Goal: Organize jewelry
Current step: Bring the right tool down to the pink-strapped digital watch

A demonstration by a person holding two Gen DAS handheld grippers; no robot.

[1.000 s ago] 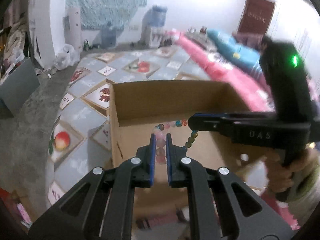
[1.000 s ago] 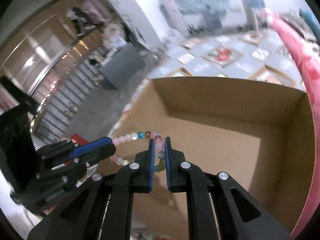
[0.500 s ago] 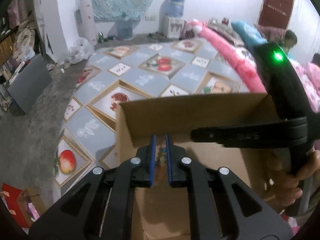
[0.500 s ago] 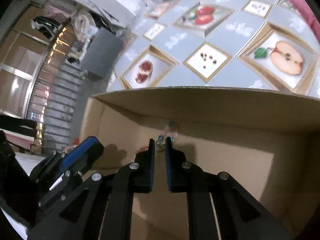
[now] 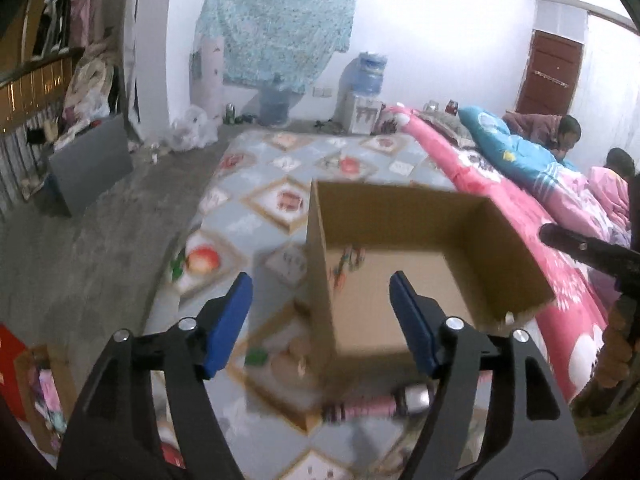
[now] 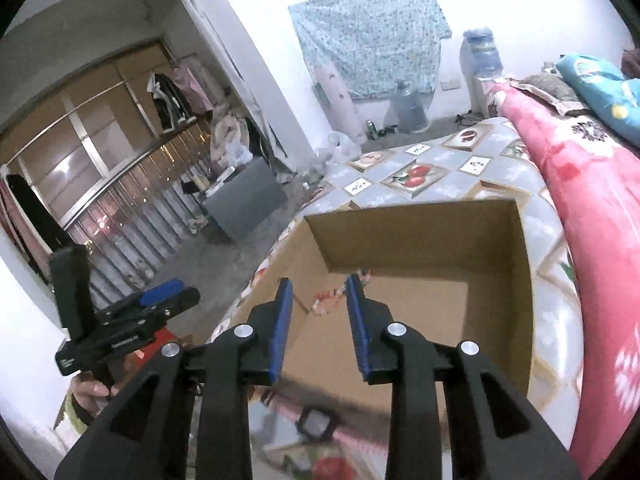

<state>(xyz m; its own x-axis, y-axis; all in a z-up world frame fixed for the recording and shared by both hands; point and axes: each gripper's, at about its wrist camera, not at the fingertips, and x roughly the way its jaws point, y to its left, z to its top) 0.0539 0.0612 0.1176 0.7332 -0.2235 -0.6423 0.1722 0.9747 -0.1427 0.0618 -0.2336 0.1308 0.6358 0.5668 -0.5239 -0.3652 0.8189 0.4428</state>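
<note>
- The left tongs [image 5: 321,322] stand wide apart; their jaws have just been opening, and nothing lies between the blue pads.
- The right tongs [image 6: 319,325] are partly released; their jaws have also just been opening, with no item pressed between the pads.
- The bead bracelet [image 6: 340,290] lies on the floor of the cardboard box [image 6: 520,280], near the far-left corner; blur hides its exact outline.
- In the left wrist view the bracelet [image 5: 349,264] appears against the left wall of the box [image 5: 400,208].
- The box rests on a fruit-patterned mat [image 5: 248,216], beside a pink blanket [image 6: 592,216] on its right.
- A pink-handled object [image 5: 368,404] lies just near the box; its type cannot be determined.
</note>
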